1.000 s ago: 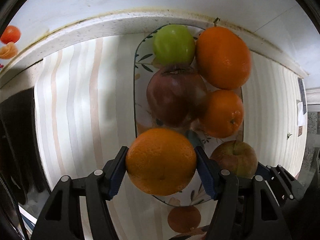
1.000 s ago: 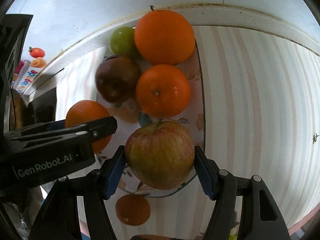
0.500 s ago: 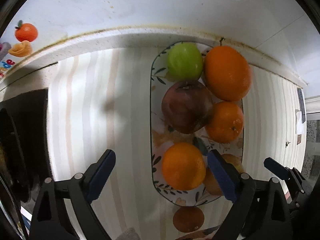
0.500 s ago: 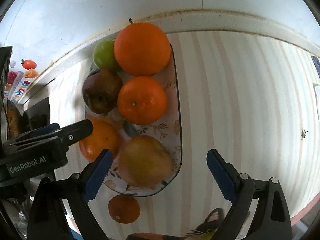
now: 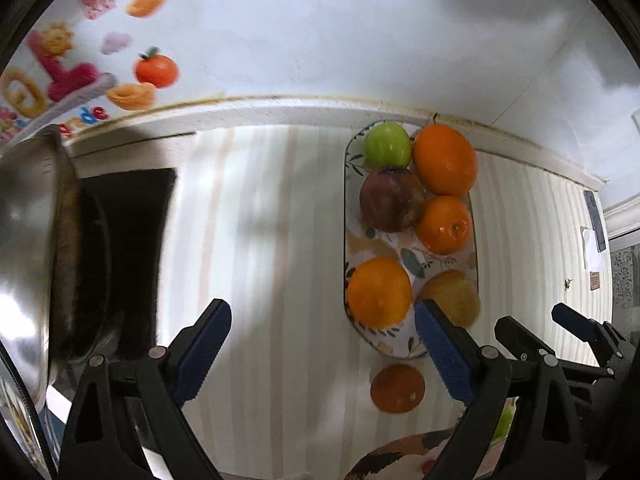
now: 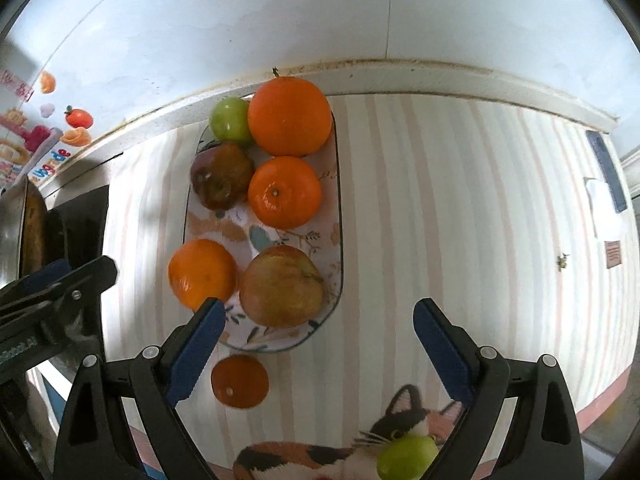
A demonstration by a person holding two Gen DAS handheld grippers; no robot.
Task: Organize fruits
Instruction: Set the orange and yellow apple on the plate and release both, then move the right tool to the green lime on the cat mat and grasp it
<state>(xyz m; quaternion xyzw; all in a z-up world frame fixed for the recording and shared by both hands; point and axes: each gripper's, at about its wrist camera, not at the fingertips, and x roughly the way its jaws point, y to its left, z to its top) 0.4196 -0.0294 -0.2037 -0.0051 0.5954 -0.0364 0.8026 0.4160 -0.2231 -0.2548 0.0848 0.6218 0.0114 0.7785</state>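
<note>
The long oval plate point(image 6: 338, 216) lies on the striped cloth point(image 6: 460, 220) with its far end close against the pale ledge at the foot of the wall point(image 6: 400, 12). To its right the cloth runs wide and bare; to its left a narrower bare strip ends at a dark block and a steel bowl point(image 5: 28, 240).

Both claws gape wide with nothing in them. A second ago the left gripper point(image 5: 320, 350) clasped an orange point(image 5: 378, 292) and the right gripper point(image 6: 316, 350) a yellow-red apple point(image 6: 282, 286); since then their jaws have been opening. Now both fruits sit side by side on the plate's near end, with each gripper above and clear of the fruit.

On the far half rest a green apple point(image 6: 230, 120), a large orange point(image 6: 290, 116), a dark wrinkled apple point(image 6: 220, 176) and a glossy mandarin point(image 6: 284, 192), packed touching. A small darker orange point(image 6: 240, 380) lies on the cloth just off the plate's near rim, and another green apple point(image 6: 406, 460) sits on a cat-printed mat point(image 6: 320, 452). The plate is glazed with leaf sprigs, and the gripper pads are ribbed blue.
</note>
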